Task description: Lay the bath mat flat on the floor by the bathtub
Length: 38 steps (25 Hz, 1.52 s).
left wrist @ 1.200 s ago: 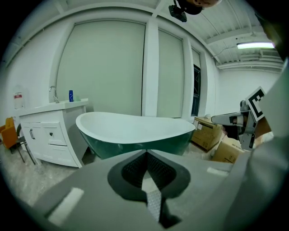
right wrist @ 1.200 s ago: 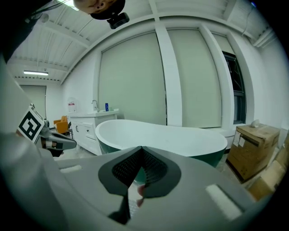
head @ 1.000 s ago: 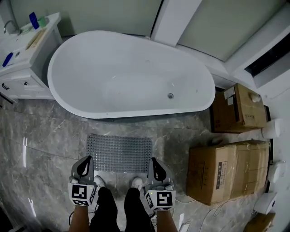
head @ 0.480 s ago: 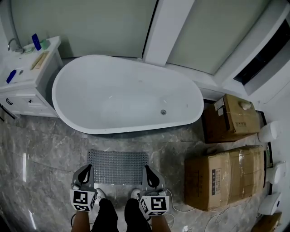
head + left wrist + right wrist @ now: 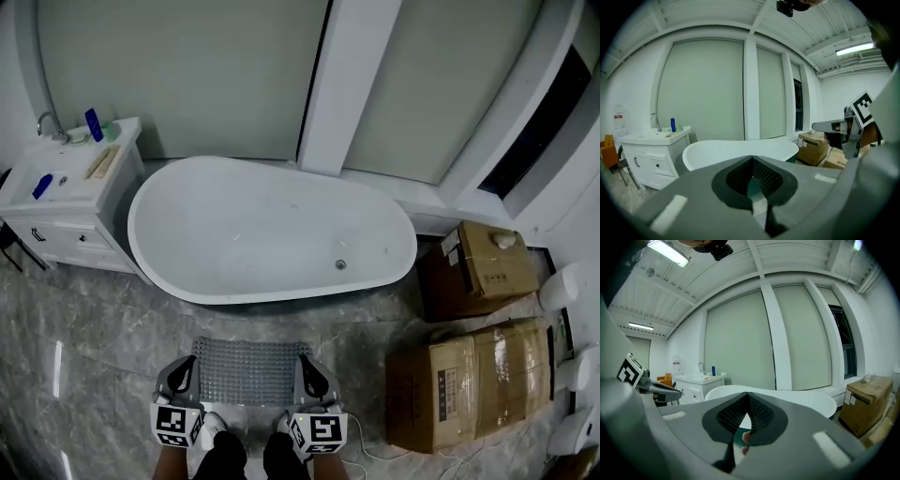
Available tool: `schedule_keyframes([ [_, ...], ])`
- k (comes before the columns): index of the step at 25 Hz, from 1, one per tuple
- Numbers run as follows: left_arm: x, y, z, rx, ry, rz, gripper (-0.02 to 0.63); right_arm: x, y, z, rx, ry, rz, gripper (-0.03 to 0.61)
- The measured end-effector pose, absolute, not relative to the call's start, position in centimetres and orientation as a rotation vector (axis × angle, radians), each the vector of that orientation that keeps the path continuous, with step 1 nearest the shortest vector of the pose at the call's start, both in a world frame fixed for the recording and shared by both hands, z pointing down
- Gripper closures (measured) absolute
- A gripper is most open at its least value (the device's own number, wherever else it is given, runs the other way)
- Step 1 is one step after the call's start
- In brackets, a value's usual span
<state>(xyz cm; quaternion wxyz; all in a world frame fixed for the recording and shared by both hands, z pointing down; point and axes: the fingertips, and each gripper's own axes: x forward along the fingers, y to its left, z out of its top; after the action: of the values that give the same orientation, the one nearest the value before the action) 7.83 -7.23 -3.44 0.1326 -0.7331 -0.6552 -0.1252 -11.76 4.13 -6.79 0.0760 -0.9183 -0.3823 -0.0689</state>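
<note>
The grey studded bath mat (image 5: pixel 248 371) lies flat on the marble floor just in front of the white oval bathtub (image 5: pixel 272 234). My left gripper (image 5: pixel 182 364) hovers above the mat's left near corner and my right gripper (image 5: pixel 308 364) above its right near corner. Both are held level, pointing at the tub, well above the floor. In the left gripper view the jaws (image 5: pixel 751 161) meet at their tips with nothing between them. The right gripper's jaws (image 5: pixel 747 397) also meet, empty. The bathtub (image 5: pixel 740 150) (image 5: pixel 787 397) fills the middle of both gripper views.
A white vanity (image 5: pixel 66 187) with a tap and bottles stands left of the tub. Two cardboard boxes (image 5: pixel 469 394) (image 5: pixel 483 267) sit on the floor to the right. The person's shoes (image 5: pixel 214 427) stand at the mat's near edge. A cable (image 5: pixel 366 455) trails near the box.
The head camera has risen and pulled back, so tub and mat look smaller. Both grippers came up with it, still shut and side by side. The mat has not moved.
</note>
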Motion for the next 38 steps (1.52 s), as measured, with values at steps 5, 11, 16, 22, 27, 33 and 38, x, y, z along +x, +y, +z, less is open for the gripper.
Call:
schedule_keyframes([
  [5, 7.1, -6.7, -5.5, -2.116, -1.921, -0.312, 0.614, -11.6, 3.5, -8.6, -2.789, -1.115, -0.174, 0.552],
  [11, 6.3, -6.1, -8.3, -2.126, -1.942, -0.241, 0.614, -12.2, 4.1, -10.7, -2.789, -1.143, -0.138, 0.554],
  [16, 6.0, -5.8, -10.9, -2.144, -1.989, -0.227, 0.614, -12.4, 4.0, -12.8, -2.812, -1.127, -0.1, 0.552],
  [22, 5.9, -6.0, -13.4, -2.165, -2.002, -0.21, 0.614, -12.5, 3.7, -13.7, -2.835, -1.085, -0.087, 0.552],
  [27, 5.6, -6.5, -14.3, -2.141, -1.981, -0.173, 0.613, -12.5, 3.1, -15.0, -2.841, -1.047, -0.041, 0.552],
  [33, 5.7, -6.8, -15.2, -2.173, -1.964, -0.158, 0.613, -12.0, 2.9, -16.5, -2.876, -1.009, 0.003, 0.552],
  [38, 5.1, -6.8, -16.3, -2.188, -1.984, -0.119, 0.613, -12.1, 3.0, -17.1, -2.904, -0.997, 0.019, 0.554],
])
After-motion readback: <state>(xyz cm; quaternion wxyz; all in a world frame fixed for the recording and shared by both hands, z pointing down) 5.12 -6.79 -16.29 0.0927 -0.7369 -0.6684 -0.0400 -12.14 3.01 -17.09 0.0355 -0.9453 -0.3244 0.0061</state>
